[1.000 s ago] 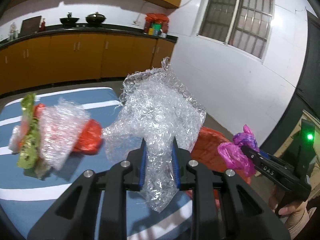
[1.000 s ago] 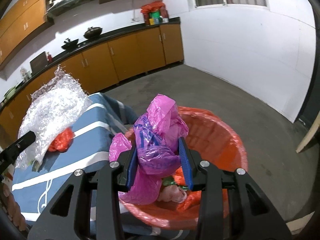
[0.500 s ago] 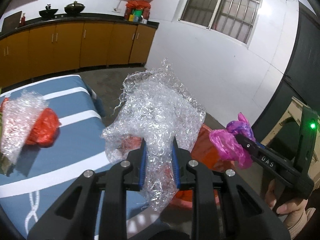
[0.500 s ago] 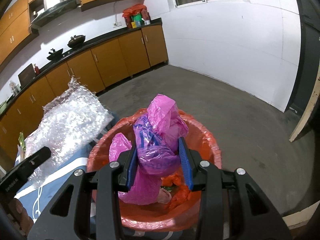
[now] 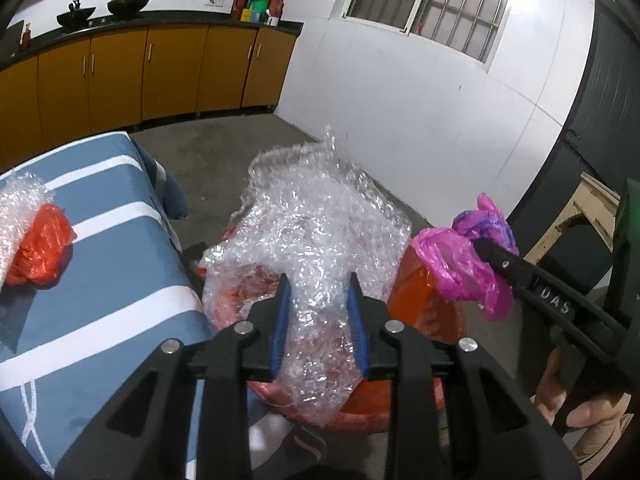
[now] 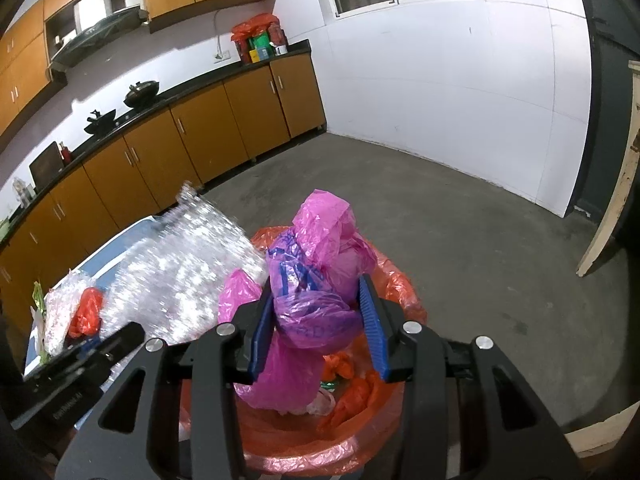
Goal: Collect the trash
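Observation:
A big crumpled sheet of clear bubble wrap (image 5: 320, 220) stands between the blue pads of my left gripper (image 5: 320, 284), whose jaws are opening; the pads still touch the wrap. It hangs over the red-lined bin (image 5: 420, 300). My right gripper (image 6: 316, 288) holds a pink plastic bag (image 6: 320, 248) above the same bin (image 6: 400, 292), its jaws easing apart with the bag still pinched. The right wrist view shows the bubble wrap (image 6: 180, 280) blurred at the left, beside the bag. In the left wrist view the pink bag (image 5: 460, 264) hangs at the right.
A table with a blue-and-white cloth (image 5: 100, 280) stands left of the bin, carrying a red bag (image 5: 40, 248) and a smaller bubble wrap piece (image 5: 16, 200). Red and green scraps lie in the bin (image 6: 352, 392). Brown cabinets line the far wall; bare concrete floor lies beyond.
My left gripper carried the bubble wrap rightwards off the table to above the bin, and its pads spread wider. The right gripper stayed over the bin with the pink bag.

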Demonstrator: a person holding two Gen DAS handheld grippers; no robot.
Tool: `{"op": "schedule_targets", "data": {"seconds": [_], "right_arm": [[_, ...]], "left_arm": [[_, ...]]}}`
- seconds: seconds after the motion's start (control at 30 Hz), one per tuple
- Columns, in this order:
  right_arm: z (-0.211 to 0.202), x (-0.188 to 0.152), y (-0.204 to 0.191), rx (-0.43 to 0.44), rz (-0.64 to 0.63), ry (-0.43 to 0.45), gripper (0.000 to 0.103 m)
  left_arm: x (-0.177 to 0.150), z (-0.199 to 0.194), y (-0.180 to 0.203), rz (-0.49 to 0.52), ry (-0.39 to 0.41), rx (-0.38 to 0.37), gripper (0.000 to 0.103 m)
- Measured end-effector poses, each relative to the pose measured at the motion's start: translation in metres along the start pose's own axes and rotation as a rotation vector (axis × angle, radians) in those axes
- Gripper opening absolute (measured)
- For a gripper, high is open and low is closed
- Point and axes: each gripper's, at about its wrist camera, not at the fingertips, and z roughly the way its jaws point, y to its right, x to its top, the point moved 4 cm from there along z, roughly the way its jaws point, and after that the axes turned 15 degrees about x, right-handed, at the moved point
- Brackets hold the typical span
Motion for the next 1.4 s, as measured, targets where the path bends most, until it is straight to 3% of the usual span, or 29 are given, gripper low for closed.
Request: {"op": "schedule_targets", "data": {"seconds": [0.3, 0.6, 0.87, 1.1, 1.4], "right_arm": [[0.001, -0.006, 0.002, 0.023, 0.002, -0.015, 0.053], [0.001, -0.005, -0.007, -0.002, -0.045, -0.019, 0.054], [0.006, -0.011, -0.033, 0.026, -0.113, -0.035, 0.054], [0.017, -0.014, -0.075, 0.093, -0.170, -0.063, 0.054], [0.038, -0.026, -0.143, 0.197, -0.257, -0.106, 0.054]], "left_arm": [[-0.008, 0.006, -0.016, -0.014, -0.022, 0.022, 0.041], [-0.009, -0.017, -0.058, -0.039, 0.047, 0.159, 0.057], [-0.012, -0.043, -0.097, -0.072, 0.105, 0.299, 0.072], [-0.021, -0.070, -0.141, -0.100, 0.148, 0.398, 0.072], [-0.038, -0.109, -0.228, -0.231, 0.182, 0.552, 0.072]]}}
